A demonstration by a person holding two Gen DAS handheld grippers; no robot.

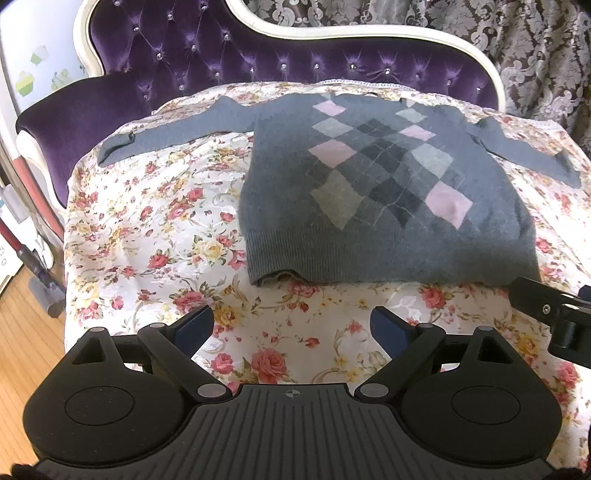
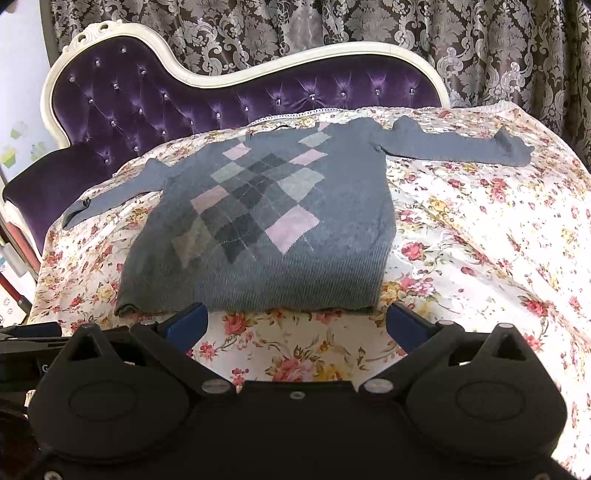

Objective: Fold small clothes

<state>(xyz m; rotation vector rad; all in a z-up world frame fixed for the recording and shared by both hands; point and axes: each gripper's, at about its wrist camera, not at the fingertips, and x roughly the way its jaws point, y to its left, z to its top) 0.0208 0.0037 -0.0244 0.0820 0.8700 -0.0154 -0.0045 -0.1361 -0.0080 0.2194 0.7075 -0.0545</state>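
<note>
A small grey sweater [image 1: 388, 192] with a pink and grey argyle front lies flat on a floral cloth, both sleeves spread out sideways. It also shows in the right wrist view [image 2: 266, 229]. My left gripper [image 1: 291, 325] is open and empty, a little in front of the sweater's hem, toward its left corner. My right gripper [image 2: 295, 321] is open and empty, right at the hem, with its fingertips level with the hem edge. Part of the right gripper [image 1: 546, 310] shows at the right edge of the left wrist view.
The floral cloth [image 1: 155, 229] covers the seat of a purple tufted sofa [image 1: 207, 48] with a cream frame. Patterned curtains [image 2: 332, 26] hang behind. A wooden floor [image 1: 26, 354] and a vacuum lie to the left of the sofa.
</note>
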